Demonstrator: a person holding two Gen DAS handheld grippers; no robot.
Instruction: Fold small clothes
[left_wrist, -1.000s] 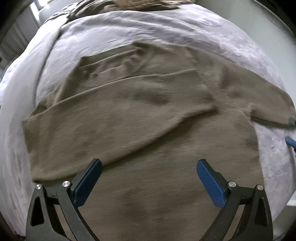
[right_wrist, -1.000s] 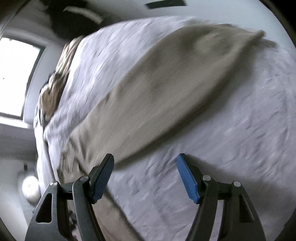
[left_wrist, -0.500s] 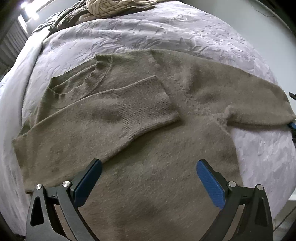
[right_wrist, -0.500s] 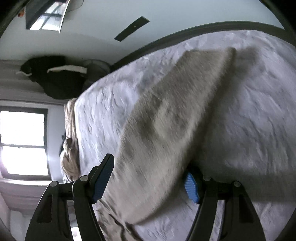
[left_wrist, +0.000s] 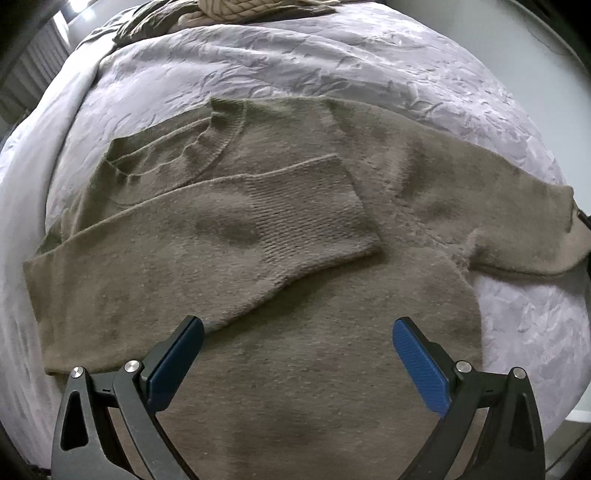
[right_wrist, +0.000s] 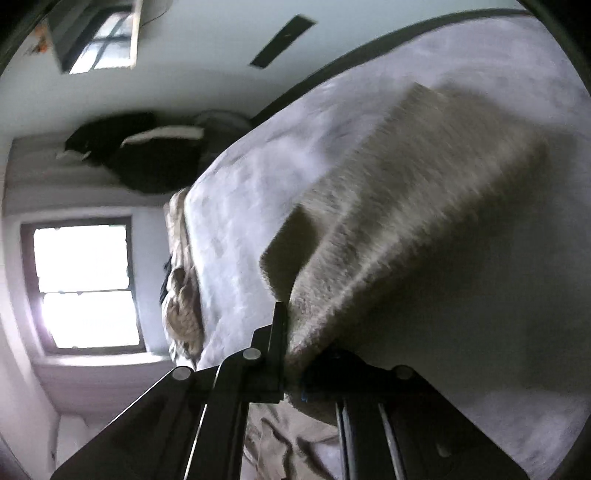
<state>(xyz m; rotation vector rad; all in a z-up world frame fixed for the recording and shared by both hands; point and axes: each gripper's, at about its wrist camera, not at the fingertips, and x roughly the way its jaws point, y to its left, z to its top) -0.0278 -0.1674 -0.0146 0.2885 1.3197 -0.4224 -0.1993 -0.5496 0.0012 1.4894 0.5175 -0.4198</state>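
A taupe knit sweater (left_wrist: 303, 280) lies flat on the lilac bedspread (left_wrist: 295, 62), collar at the far left. Its left sleeve (left_wrist: 229, 236) is folded across the chest. Its right sleeve (left_wrist: 517, 229) stretches toward the right edge. My left gripper (left_wrist: 295, 354) is open and empty, hovering over the sweater's lower body. My right gripper (right_wrist: 295, 358) is shut on the cuff of the right sleeve (right_wrist: 406, 206), which rises off the bed from the jaws.
A cream knitted blanket (left_wrist: 251, 7) lies at the head of the bed and also shows in the right wrist view (right_wrist: 181, 306). A bright window (right_wrist: 85, 284) and dark clothes (right_wrist: 140, 155) on a shelf are beyond the bed. The bed edge runs at right (left_wrist: 569, 369).
My right gripper closed on the right sleeve cuff and lifted it. My left gripper drew back a little, so more of the sweater and collar shows.
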